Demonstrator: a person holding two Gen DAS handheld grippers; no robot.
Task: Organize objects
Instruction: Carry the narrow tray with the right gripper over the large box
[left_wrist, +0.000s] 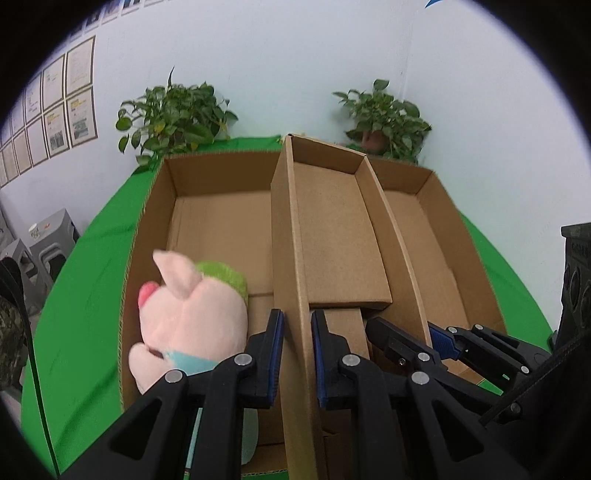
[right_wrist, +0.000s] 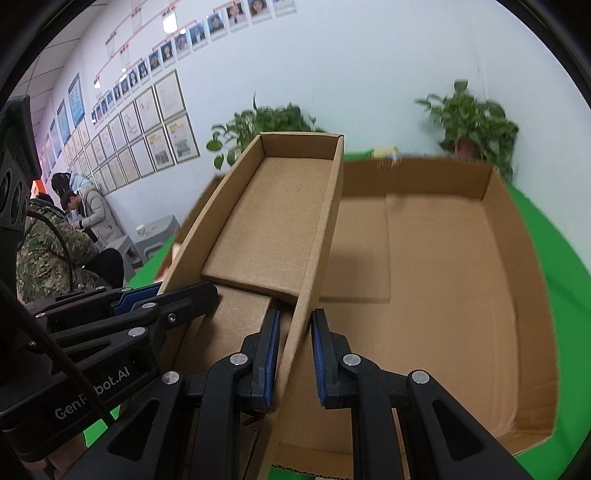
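A narrow, open cardboard box (left_wrist: 332, 229) (right_wrist: 273, 214) is held tilted over a large, shallow cardboard box (left_wrist: 166, 192) (right_wrist: 498, 229). My left gripper (left_wrist: 297, 332) is shut on the narrow box's left side wall; it shows at the left of the right wrist view (right_wrist: 162, 295). My right gripper (right_wrist: 294, 332) is shut on the right side wall and shows again at the lower right of the left wrist view (left_wrist: 421, 332). A pink plush pig (left_wrist: 192, 314) with a green tuft lies in the large box's left part. The narrow box holds nothing that I can see.
The large box sits on a green cloth (left_wrist: 85, 295). Two potted plants (left_wrist: 173, 114) (left_wrist: 384, 118) stand behind it against the white wall. Grey stools (left_wrist: 51, 240) and seated people (right_wrist: 48, 240) are off to the left.
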